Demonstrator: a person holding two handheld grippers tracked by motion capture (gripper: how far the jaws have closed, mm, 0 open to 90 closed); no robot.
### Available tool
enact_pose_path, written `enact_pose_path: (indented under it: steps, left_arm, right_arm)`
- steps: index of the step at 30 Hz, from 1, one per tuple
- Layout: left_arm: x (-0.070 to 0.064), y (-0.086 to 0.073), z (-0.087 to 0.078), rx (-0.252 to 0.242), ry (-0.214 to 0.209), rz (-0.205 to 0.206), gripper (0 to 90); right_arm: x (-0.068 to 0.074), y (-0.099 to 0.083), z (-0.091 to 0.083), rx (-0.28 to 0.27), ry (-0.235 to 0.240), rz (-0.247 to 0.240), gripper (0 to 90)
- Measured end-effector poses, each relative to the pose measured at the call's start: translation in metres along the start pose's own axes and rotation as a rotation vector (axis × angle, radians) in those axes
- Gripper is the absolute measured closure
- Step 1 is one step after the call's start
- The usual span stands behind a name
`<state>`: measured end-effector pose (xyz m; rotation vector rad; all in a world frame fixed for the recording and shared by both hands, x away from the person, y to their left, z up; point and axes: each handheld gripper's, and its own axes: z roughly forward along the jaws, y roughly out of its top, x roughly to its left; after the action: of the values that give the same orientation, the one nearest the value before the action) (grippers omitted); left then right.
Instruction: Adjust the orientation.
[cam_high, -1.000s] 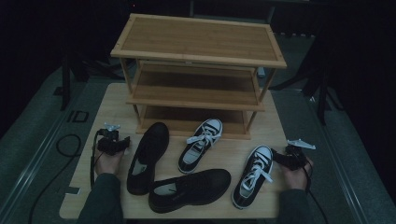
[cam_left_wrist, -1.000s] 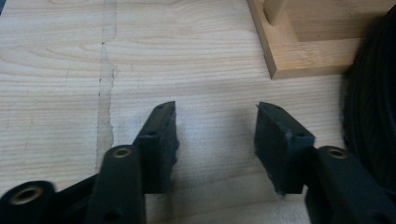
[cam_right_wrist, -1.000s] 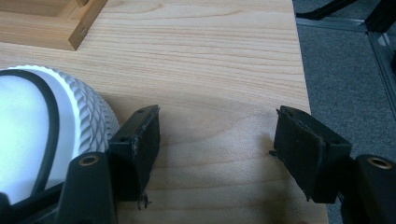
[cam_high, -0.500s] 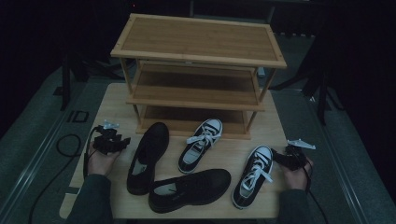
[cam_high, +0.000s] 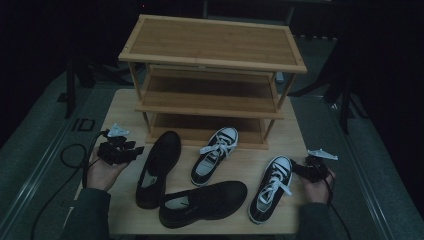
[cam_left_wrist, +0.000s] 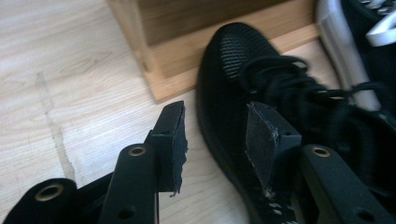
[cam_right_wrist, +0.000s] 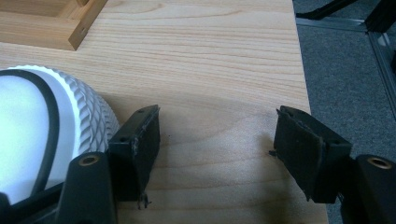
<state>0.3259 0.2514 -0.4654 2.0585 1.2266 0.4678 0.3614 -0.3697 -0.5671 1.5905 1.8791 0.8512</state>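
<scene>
Black mesh shoe (cam_left_wrist: 243, 93) is sitting at the released left claw's (cam_left_wrist: 217, 140) one o'clock, risking a toe-only, slipping grip.

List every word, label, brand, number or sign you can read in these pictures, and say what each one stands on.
"ID" (or "01"; too dim to be sure): pale marking on the grey floor left of the light wooden table.
Black lace-up shoes, black-and-white canvas sneakers, three-tier bamboo shoe rack: no readable text.
Left gripper and right gripper: no lettering.
</scene>
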Motion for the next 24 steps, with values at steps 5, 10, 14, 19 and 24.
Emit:
enact_pose_path:
  steps: [5,10,14,19,24]
  left_arm:
    - [-0.011,0.007,-0.01,0.018,-0.032,0.041,57.1]
    - [-0.02,0.013,-0.017,0.037,-0.062,0.077,56.9]
    - [-0.026,0.016,-0.02,0.052,-0.074,0.084,56.3]
    - [-0.03,0.018,-0.022,0.08,-0.092,0.101,56.4]
    - [-0.035,0.018,-0.024,0.102,-0.094,0.107,56.2]
  right_arm:
    - [0.0,0.0,0.0,0.0,0.0,0.0,31.2]
    - [0.0,0.0,0.0,0.0,0.0,0.0,31.2]
    - [0.0,0.0,0.0,0.0,0.0,0.0,31.2]
    - [0.0,0.0,0.0,0.0,0.0,0.0,31.2]
    - [0.0,0.0,0.0,0.0,0.0,0.0,31.2]
